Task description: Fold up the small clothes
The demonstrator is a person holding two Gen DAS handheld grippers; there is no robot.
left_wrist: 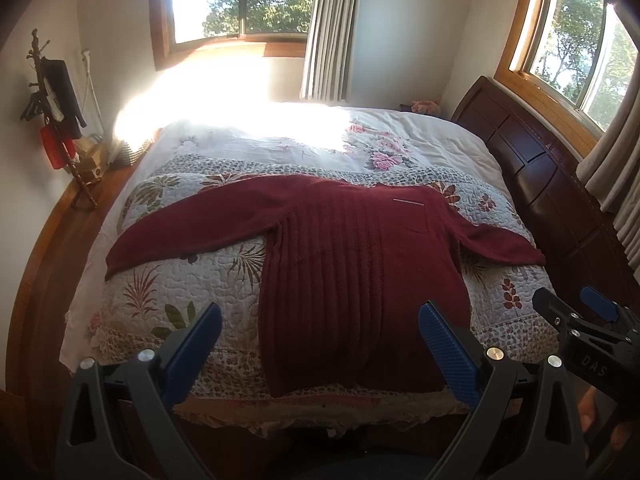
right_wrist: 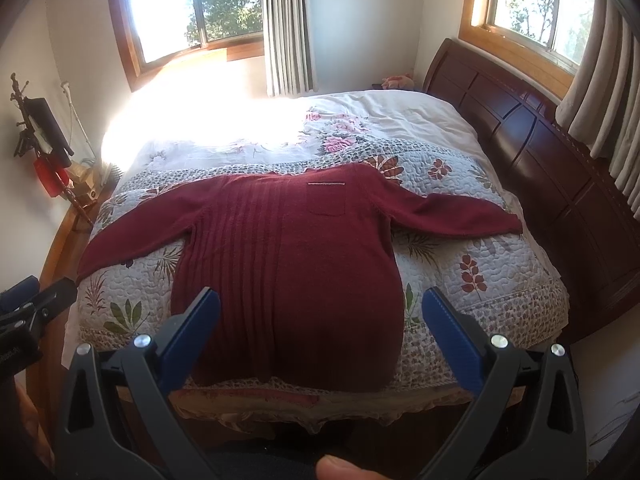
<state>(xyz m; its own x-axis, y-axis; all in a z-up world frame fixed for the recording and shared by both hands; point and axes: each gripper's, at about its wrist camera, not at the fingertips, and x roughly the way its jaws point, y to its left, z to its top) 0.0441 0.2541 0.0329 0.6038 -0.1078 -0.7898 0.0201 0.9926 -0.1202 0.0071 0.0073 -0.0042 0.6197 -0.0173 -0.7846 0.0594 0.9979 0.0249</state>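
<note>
While both tools hang above the near edge of the bed, the left gripper has its blue-padded jaws spread wide and holds nothing, and the right gripper is likewise wide apart and empty. In the left wrist view the right gripper shows at the lower right edge, beside the bed's corner; in the right wrist view the left one shows at the lower left edge. A fingertip sits at the bottom of the right wrist view.

Just beyond the fingers lies a dark red sweater, spread flat on a floral quilt, its hem at the near edge of the bed and its collar toward the far side. Both sleeves stretch out sideways. Vertical ribs run down one half of the front, and a small chest pocket sits on the other.

A dark wooden headboard stands along the right side of the bed. Two windows with grey curtains let bright sun onto the far bedding.
</note>
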